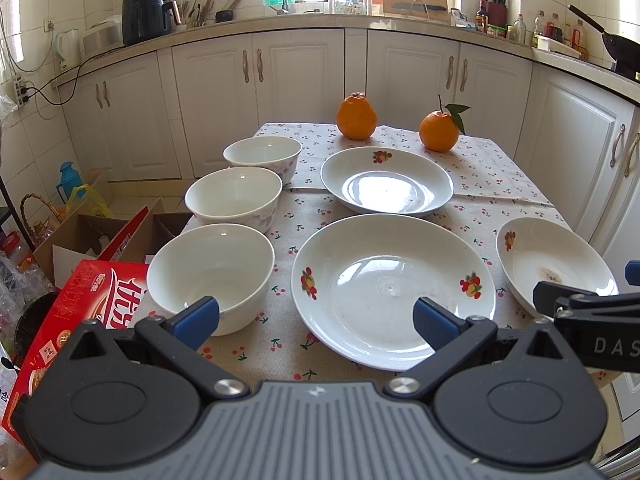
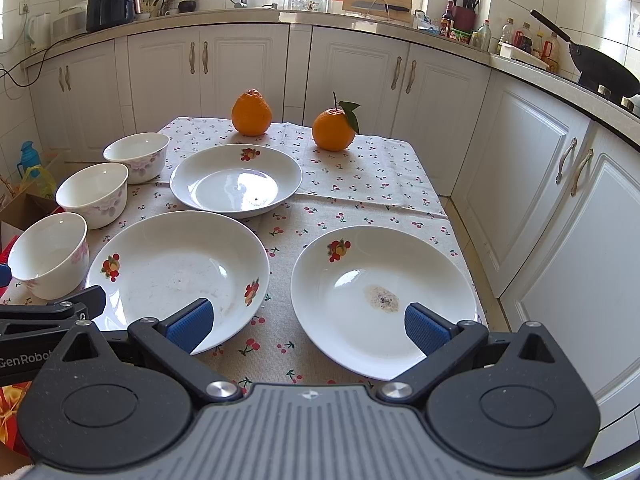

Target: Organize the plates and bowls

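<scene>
White china covers most of the desk [image 1: 500, 184], which is spread with a cherry-print cloth [image 2: 360, 184]. Three bowls stand in a row down its left side: the near bowl [image 1: 212, 276], the middle bowl [image 1: 234, 200] and the far bowl [image 1: 262, 158], each upright and each with nothing in it. The near and middle bowls look to be touching or almost so, as do the middle and far ones.

Three shallow plates with fruit motifs lie to the right of the bowls. The far plate [image 1: 386, 180] is clean and shiny. The near-left plate [image 1: 394, 288] carries only faint specks and smears on its base. The right plate [image 2: 384, 300] sits apart from the others near the desk's right edge and holds a small brownish patch of residue [image 2: 382, 299] at its centre.

Two oranges rest on the cloth at the far end, one plain orange [image 1: 356, 116] and one leafed orange [image 1: 439, 130], both outside any dish.

The left claw [image 1: 316, 322] hovers released, its blue pads spread wide, between the near bowl and the near-left plate. The right claw [image 2: 310, 326] is likewise released and gripping nothing, one pad over the near-left plate's rim and the other over the right plate.
</scene>
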Demonstrator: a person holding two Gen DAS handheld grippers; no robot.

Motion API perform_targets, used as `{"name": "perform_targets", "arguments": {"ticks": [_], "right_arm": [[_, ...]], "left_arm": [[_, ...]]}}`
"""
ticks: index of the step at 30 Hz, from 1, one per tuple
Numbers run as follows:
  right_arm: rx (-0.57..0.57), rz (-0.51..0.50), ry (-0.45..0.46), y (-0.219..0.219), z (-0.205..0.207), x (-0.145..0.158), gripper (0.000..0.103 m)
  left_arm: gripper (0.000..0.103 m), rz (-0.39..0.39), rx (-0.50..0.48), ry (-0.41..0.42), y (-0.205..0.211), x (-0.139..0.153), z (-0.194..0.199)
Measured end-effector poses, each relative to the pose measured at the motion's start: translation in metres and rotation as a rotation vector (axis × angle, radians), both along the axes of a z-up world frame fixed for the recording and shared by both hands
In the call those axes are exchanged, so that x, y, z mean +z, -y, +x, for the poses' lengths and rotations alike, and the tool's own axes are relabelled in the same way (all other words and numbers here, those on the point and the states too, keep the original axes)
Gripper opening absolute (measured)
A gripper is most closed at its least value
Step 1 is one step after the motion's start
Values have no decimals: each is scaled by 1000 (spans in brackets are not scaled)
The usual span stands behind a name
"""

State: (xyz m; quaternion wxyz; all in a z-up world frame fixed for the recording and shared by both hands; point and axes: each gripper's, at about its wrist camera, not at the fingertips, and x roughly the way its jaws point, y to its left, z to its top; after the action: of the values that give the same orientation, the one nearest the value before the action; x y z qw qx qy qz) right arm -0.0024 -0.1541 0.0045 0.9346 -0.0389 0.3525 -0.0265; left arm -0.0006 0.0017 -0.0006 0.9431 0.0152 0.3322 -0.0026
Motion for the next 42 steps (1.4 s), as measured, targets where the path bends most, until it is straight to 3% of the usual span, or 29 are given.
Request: {"name": "perform_targets", "arguments": {"ticks": [16, 20, 25, 35, 42], "right_arm": [[42, 15, 71, 18, -2, 12, 103], [85, 28, 129, 44, -5, 17, 103], [152, 24, 129, 81, -4, 9, 103], [218, 78, 23, 132, -10, -33, 103], [243, 110, -54, 152, -1, -68, 103]], "left_arm": [[102, -16, -83, 35, 9, 12, 16], [102, -7, -154, 48, 16, 21, 27], [102, 18, -237, 48, 34, 24, 43], [102, 48, -394, 25, 86, 12, 70], [102, 49, -503, -37, 122, -2, 91]]}}
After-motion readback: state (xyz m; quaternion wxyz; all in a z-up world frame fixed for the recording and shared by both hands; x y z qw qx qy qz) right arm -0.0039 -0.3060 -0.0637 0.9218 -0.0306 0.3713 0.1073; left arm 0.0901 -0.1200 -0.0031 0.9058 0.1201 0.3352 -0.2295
